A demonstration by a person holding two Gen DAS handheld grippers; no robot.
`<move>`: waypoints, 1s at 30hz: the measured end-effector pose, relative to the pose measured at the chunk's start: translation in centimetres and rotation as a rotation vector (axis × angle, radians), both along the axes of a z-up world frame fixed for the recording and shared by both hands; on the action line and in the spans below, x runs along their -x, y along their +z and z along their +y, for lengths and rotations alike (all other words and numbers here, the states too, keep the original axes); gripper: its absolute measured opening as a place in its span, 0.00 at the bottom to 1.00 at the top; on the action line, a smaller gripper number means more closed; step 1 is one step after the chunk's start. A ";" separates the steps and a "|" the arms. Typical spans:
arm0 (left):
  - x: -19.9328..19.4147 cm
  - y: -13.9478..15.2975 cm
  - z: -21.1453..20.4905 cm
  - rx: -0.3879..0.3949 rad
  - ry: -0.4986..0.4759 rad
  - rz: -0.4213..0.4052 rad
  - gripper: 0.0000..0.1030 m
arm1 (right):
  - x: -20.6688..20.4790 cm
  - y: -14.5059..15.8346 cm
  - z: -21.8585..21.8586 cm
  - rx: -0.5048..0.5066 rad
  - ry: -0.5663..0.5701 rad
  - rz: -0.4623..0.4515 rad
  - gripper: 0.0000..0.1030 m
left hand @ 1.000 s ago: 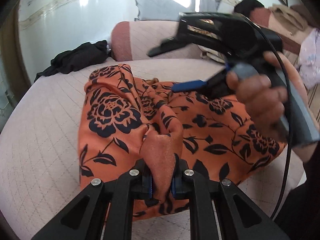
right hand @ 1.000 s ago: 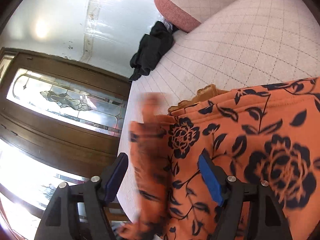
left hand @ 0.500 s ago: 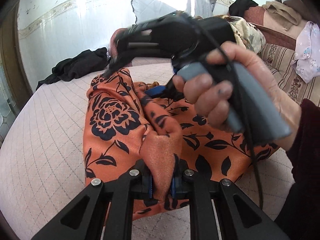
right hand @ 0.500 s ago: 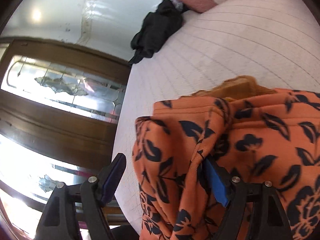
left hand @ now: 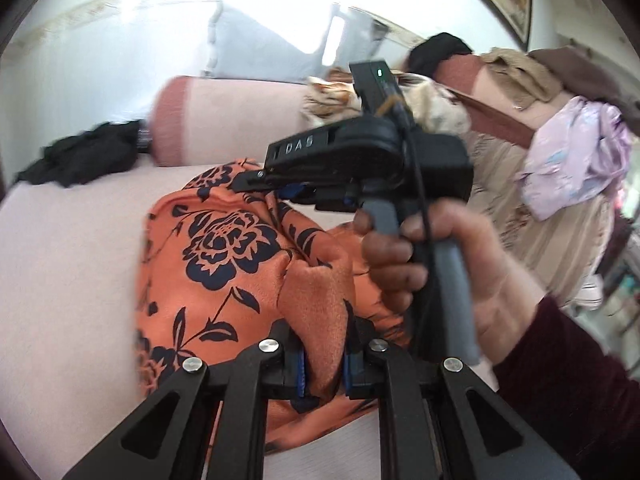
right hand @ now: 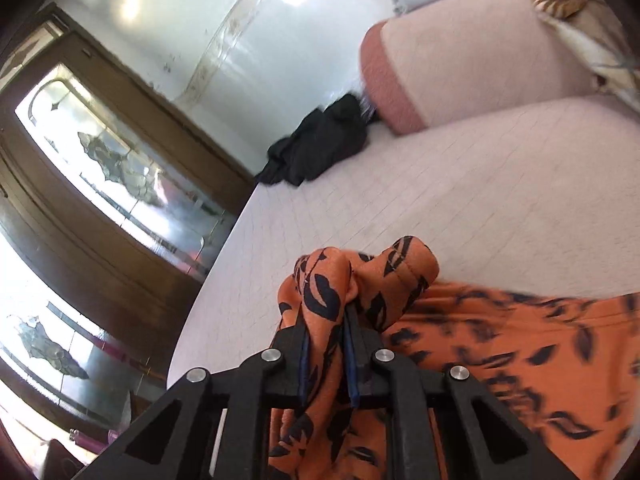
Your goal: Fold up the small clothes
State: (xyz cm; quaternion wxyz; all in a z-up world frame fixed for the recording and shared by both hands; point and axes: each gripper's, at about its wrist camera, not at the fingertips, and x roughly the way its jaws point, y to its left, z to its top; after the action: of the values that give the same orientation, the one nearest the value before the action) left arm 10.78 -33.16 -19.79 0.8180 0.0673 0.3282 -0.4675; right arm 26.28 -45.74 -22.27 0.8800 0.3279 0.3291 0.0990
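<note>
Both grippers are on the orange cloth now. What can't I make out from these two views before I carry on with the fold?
- Orange cloth, left wrist view: its right part is hidden behind the hand and right gripper.
- Orange cloth's near edge, both views: covered by the gripper frames, so which hem the left gripper pinches is unclear.
- Right wrist view: the cloth's right side is blurred, so its folds are unreadable.
- Black clothes: too bunched to identify.

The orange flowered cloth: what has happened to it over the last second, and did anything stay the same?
The right gripper, open a second ago, has closed on a bunched edge of the orange flowered cloth and lifted it off the pink bed. The left gripper stayed clamped on its fold, and the black clothes did not move.
</note>
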 end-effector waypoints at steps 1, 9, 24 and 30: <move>0.0 -0.2 -1.2 0.004 -0.018 0.020 0.13 | 0.9 -0.1 -1.7 -0.009 -0.030 0.002 0.14; 1.0 -5.0 -9.9 -0.074 -0.103 0.172 0.13 | 5.0 -4.4 -13.2 -0.078 -0.228 0.084 0.06; -2.0 -0.3 0.6 -0.023 -0.070 -0.011 0.66 | 6.6 -6.1 -13.6 -0.188 -0.167 0.174 0.78; -7.4 -2.5 2.0 -0.080 0.075 0.112 0.66 | 5.1 -6.7 -12.4 -0.143 -0.167 0.212 0.53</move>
State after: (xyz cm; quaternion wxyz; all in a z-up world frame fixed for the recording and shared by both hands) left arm 18.22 -31.13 -22.30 0.8119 0.0612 0.3941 -0.4263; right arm 21.15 -58.12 -29.01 0.8199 0.4245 0.3839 0.0132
